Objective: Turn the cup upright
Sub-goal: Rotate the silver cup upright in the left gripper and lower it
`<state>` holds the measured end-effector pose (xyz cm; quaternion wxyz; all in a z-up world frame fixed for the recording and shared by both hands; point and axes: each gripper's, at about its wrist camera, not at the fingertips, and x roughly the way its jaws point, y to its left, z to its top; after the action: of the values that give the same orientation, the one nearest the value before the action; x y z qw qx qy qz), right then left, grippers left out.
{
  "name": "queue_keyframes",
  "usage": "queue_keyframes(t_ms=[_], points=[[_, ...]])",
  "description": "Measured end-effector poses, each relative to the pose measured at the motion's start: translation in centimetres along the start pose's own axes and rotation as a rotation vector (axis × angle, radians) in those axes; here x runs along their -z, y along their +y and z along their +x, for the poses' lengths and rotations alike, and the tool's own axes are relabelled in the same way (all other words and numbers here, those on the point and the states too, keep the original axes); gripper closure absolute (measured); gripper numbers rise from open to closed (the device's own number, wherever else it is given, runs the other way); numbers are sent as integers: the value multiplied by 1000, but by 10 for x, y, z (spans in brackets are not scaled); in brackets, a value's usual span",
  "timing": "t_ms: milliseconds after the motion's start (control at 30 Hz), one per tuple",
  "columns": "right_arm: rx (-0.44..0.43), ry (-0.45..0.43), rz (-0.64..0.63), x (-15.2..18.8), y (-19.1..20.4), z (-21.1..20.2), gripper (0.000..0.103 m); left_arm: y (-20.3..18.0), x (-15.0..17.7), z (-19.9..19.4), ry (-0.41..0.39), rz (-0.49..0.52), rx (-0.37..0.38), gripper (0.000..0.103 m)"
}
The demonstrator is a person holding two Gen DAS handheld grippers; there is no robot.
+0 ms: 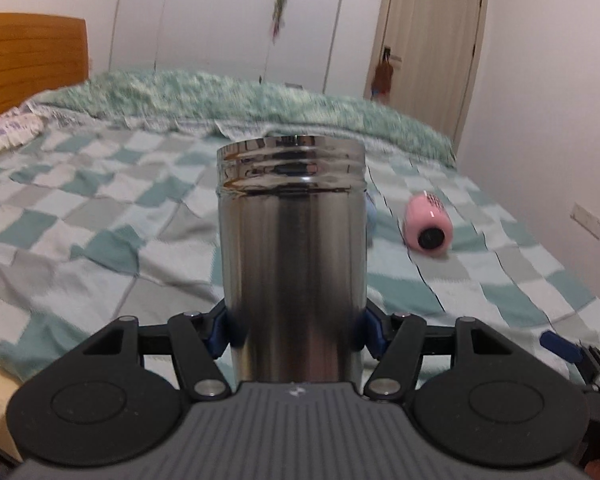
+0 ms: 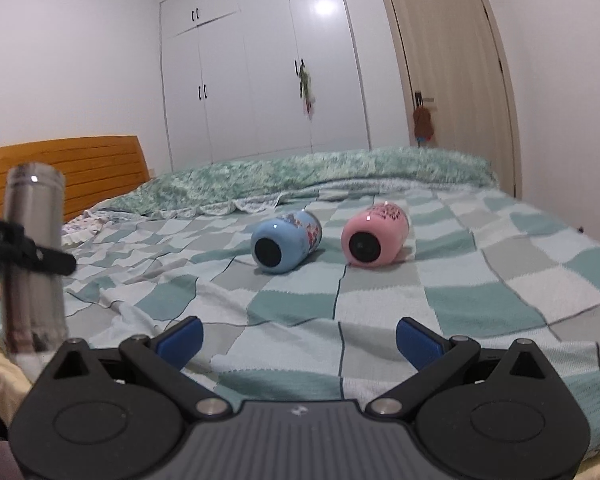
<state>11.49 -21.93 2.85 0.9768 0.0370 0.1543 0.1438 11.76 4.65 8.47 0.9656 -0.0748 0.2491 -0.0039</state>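
Observation:
My left gripper (image 1: 294,330) is shut on a steel cup (image 1: 292,256), held upright with its threaded mouth up, above the bed. The same cup (image 2: 34,256) shows at the far left of the right wrist view, clamped by the left gripper's black finger (image 2: 40,256). My right gripper (image 2: 298,338) is open and empty, low over the checked blanket. A blue cup (image 2: 286,242) and a pink cup (image 2: 373,236) lie on their sides ahead of it, bases toward me. The pink cup (image 1: 427,226) also shows in the left wrist view.
The bed has a green and white checked blanket (image 2: 379,304) and a rumpled green quilt (image 2: 319,176) along its far side. A wooden headboard (image 2: 80,168) stands at the left. White wardrobes (image 2: 260,64) and a door (image 2: 447,76) are behind.

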Motion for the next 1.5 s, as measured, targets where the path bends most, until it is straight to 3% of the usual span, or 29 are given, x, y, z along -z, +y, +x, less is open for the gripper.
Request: queue_keyframes(t_ms=[300, 633, 867, 1100, 1500], points=[[44, -56, -33, 8, 9, 1, 0, 28, 6, 13, -110, -44, -35, 40], [60, -57, -6, 12, 6, 7, 0, 27, 40, 51, -278, 85, -151, 39], [66, -59, 7, 12, 3, 9, 0, 39, 46, 66, -221, 17, -115, 39], [71, -66, 8, 13, 4, 7, 0, 33, 47, 66, -136, 96, -110, 39], [59, -75, 20, 13, 6, 6, 0, 35, 51, 70, -15, 78, -110, 39]])
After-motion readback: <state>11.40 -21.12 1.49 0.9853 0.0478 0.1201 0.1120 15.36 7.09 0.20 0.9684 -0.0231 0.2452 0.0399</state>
